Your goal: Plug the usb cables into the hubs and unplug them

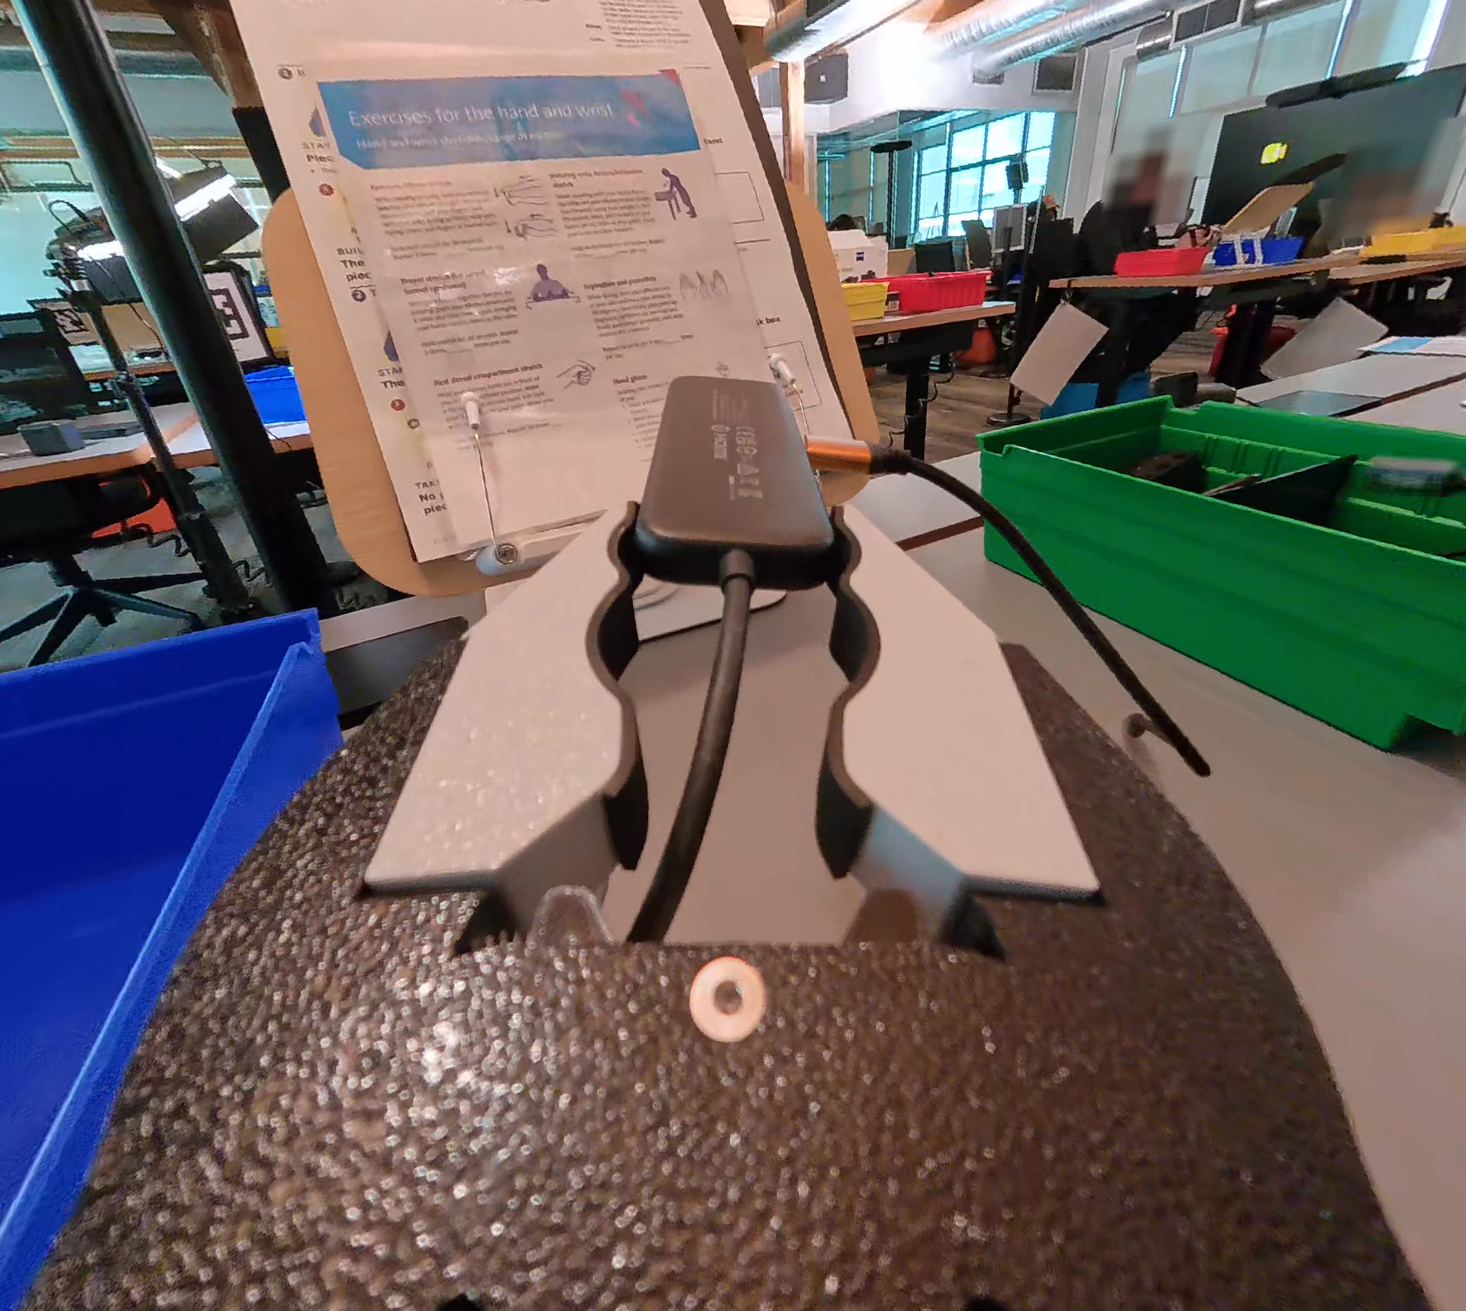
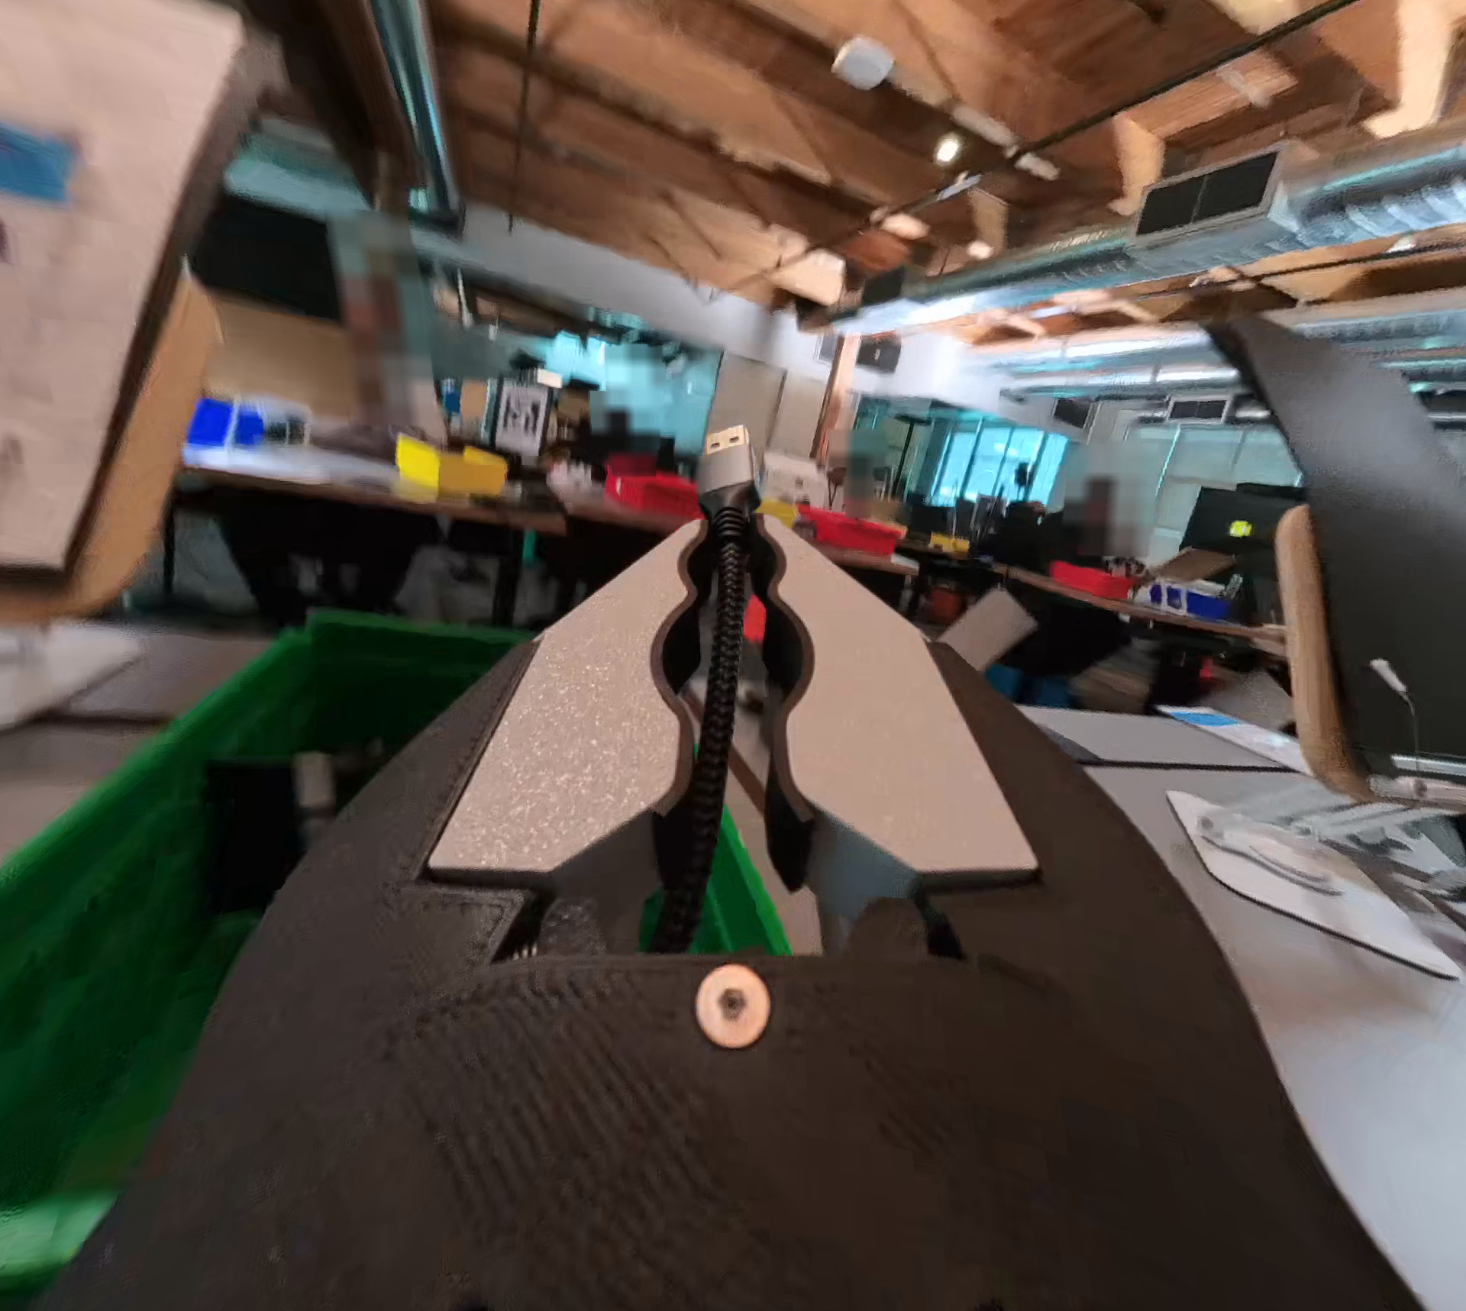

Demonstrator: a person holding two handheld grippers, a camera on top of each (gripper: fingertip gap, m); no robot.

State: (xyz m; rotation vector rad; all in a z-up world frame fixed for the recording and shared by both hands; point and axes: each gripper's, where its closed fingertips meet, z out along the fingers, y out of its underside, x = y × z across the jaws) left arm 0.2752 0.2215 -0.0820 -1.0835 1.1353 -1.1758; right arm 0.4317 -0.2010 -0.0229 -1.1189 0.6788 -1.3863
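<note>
My left gripper (image 1: 734,543) is shut on a dark grey USB hub (image 1: 726,460) and holds it up, pointing away. The hub's own black lead (image 1: 706,741) runs back between the fingers. A cable with an orange-copper plug (image 1: 841,457) is plugged into the hub's right side; its black cord (image 1: 1063,599) drops to the table. My right gripper (image 2: 726,523) is shut on a black braided USB cable (image 2: 718,678), held in the air. Its silver USB-A plug (image 2: 726,456) sticks out past the fingertips. The right wrist view is blurred.
A green bin (image 1: 1237,559) stands on the grey table (image 1: 1309,916) to the right; it also shows in the right wrist view (image 2: 159,837). A blue bin (image 1: 135,837) is at the left. A board with paper sheets (image 1: 516,242) stands right behind the hub.
</note>
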